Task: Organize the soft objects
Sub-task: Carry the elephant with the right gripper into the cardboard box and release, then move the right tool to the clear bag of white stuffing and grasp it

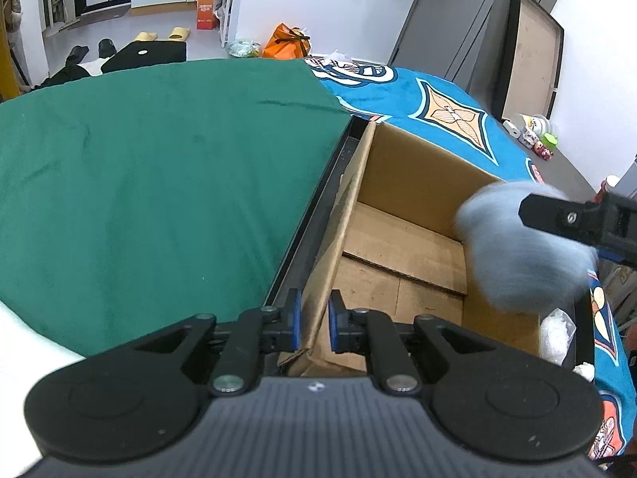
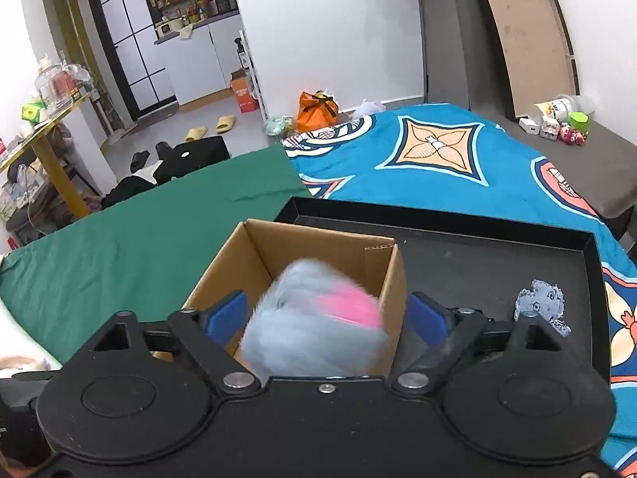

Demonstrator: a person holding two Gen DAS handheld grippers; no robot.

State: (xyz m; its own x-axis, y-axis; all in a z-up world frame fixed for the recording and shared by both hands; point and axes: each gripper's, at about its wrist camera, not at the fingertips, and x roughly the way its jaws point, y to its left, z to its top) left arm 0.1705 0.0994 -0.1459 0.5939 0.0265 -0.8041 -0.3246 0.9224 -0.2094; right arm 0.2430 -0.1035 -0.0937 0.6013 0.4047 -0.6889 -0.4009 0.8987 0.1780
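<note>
An open cardboard box stands in a black tray on the bed. My left gripper is shut on the box's near left wall. A fluffy grey and pink plush is blurred, over the box's near right corner. My right gripper is open, with the plush between its fingers; I cannot tell whether they touch it. A small grey plush lies in the tray to the right of the box.
A green cloth covers the bed left of the tray, a blue patterned blanket lies behind it. Small toys and a jar stand on a grey ledge at far right. A white plastic bag lies right of the box.
</note>
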